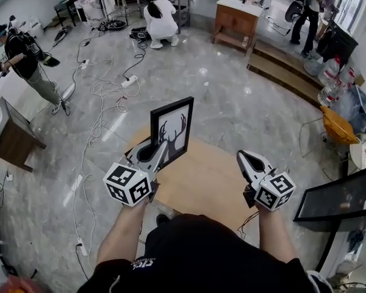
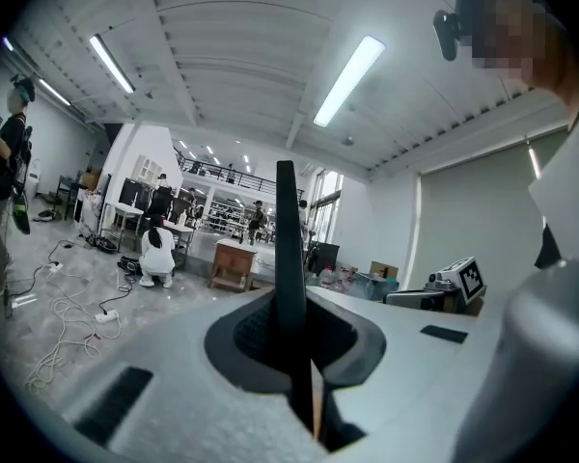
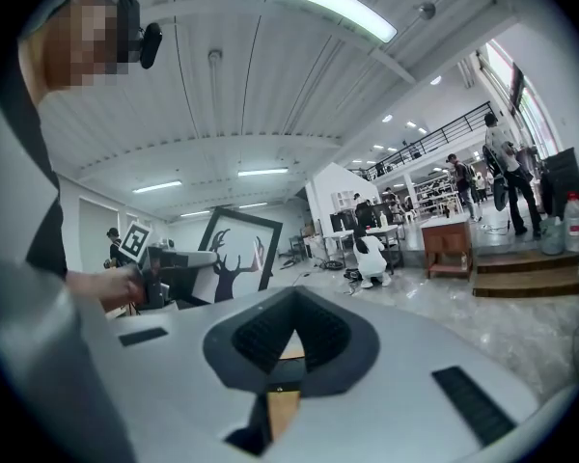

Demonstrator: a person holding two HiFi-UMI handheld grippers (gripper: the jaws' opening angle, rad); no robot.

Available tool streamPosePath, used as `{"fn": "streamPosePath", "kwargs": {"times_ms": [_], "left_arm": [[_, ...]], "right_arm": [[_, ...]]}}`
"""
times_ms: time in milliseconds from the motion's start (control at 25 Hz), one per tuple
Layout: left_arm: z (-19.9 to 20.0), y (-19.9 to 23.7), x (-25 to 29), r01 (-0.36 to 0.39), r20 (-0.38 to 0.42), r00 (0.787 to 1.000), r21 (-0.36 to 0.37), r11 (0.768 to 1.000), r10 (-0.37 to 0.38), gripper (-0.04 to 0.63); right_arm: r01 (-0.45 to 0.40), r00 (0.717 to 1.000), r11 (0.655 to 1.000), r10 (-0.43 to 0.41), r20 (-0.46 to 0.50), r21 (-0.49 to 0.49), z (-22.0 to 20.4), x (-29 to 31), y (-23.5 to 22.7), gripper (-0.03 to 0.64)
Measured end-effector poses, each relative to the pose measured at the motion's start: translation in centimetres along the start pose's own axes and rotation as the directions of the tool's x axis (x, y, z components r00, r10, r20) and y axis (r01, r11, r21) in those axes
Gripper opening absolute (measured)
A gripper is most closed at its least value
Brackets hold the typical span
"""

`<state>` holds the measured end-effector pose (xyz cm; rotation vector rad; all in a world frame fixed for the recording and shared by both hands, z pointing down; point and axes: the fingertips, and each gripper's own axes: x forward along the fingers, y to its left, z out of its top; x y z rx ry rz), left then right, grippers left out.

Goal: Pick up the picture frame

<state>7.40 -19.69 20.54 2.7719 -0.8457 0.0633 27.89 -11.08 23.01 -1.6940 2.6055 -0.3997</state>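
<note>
The picture frame [image 1: 172, 130] is black-rimmed with a dark antlered deer head on white. It stands upright above the wooden table [image 1: 210, 179], lifted off it, with my left gripper [image 1: 161, 149] shut on its lower left edge. In the left gripper view the picture frame [image 2: 289, 258] shows edge-on as a dark upright strip pinched in the left gripper [image 2: 295, 328]. My right gripper [image 1: 246, 158] hovers to the right of the frame, shut and empty. The right gripper view shows its closed tips [image 3: 291, 328], and off to the left the picture frame [image 3: 234, 255] with the left gripper [image 3: 164, 270].
Cables [image 1: 100, 96] trail over the grey floor beyond the table. A person in white [image 1: 160, 16] crouches far off, and another person [image 1: 21, 63] stands at the left. A dark cabinet [image 1: 9, 136] is at the left, a black panel [image 1: 341, 201] at the right, a wooden cabinet [image 1: 235, 20] at the back.
</note>
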Motion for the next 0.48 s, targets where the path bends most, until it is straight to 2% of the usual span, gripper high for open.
{"fn": "streamPosePath", "kwargs": {"times_ms": [160,480], "left_arm": [[0.0,-0.4,-0.8,-0.011,-0.001,1.000,0.033,0.999,0.011,0.025],[-0.3,-0.6,-2.0,-0.016,0.013,1.000,-0.002,1.000,0.016,0.024]], "right_arm": [[-0.014,1.000,1.000,0.014,-0.001,0.002,0.0,0.3,0.8,0.002],[-0.031,0.999,0.999,0.031,-0.009,-0.006,-0.4,0.4,1.9,0.002]]}}
